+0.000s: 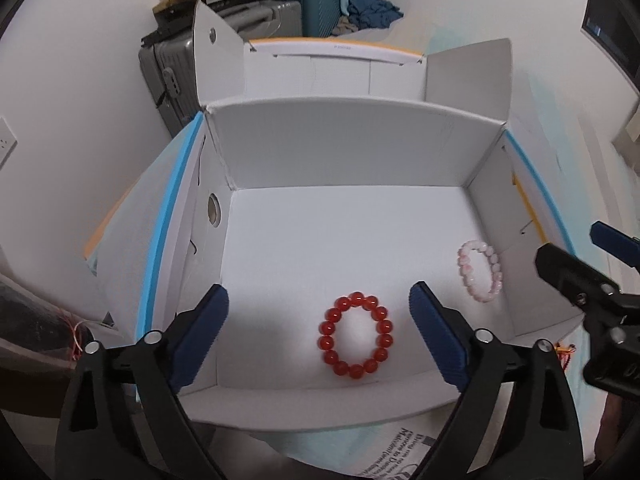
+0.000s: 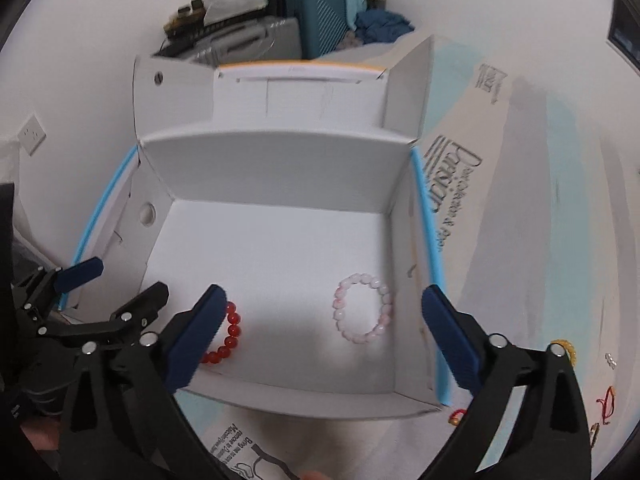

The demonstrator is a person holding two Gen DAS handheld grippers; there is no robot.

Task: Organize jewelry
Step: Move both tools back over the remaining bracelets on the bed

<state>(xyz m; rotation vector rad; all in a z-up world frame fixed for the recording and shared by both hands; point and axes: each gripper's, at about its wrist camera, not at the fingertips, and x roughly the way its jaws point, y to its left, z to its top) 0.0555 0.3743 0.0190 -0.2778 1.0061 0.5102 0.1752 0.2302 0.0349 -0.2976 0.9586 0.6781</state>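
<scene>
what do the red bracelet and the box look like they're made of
Red bracelet: glossy round beads, likely glass or polished stone, judging by the highlights on each bead. Box: white matte cardboard, by its creased fold lines and thin cut edges.

Right wrist view: red bracelet point(image 2: 226, 340) half hidden behind the right hand-held gripper point(image 2: 322, 344) finger point(image 2: 196, 340) at 8 o'clock. Small trinkets point(image 2: 604, 400) at 4 o'clock too small to identify, gold one point(image 2: 566, 350) partly covered. Printed sheet point(image 2: 240, 446) cut off at 6 o'clock. Left wrist view: red threads point(image 1: 564, 350) at 4 o'clock mostly hidden.
</scene>
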